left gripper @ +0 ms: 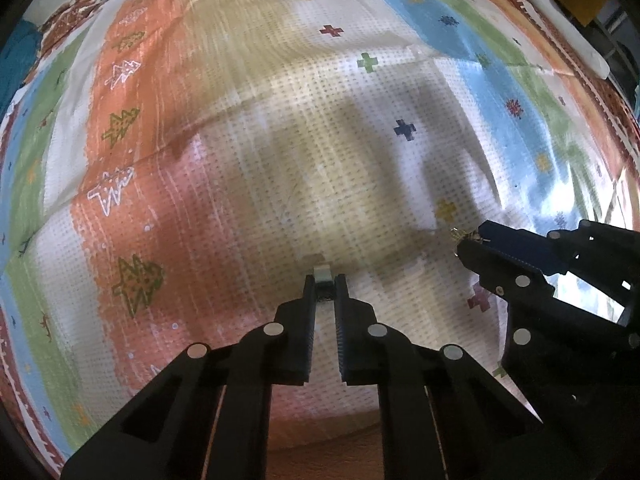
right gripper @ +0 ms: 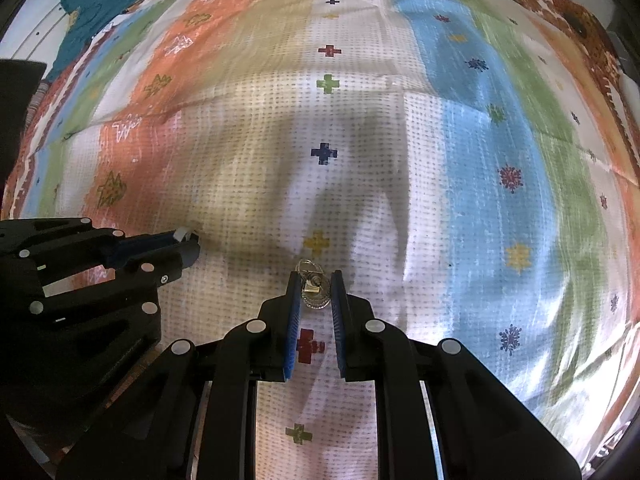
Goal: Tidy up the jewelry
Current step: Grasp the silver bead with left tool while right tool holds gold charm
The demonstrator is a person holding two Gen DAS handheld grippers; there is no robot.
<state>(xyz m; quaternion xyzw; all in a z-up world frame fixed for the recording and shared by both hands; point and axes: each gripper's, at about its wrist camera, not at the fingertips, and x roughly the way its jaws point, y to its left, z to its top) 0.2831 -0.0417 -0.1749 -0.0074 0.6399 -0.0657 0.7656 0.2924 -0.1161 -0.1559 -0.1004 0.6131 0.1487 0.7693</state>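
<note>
Carrying is in hand — a silver earring is pinched by the right gripper, a small pale block by the left gripper at 9 o'clock; a storage spot must be located next.

Left claw: black fingers drawn close, pinching a small pale block at the tips | Right claw: blue-padded fingers clamped on a small silver earring | Pose: both level, side by side, tips near each other, pointing forward
</note>
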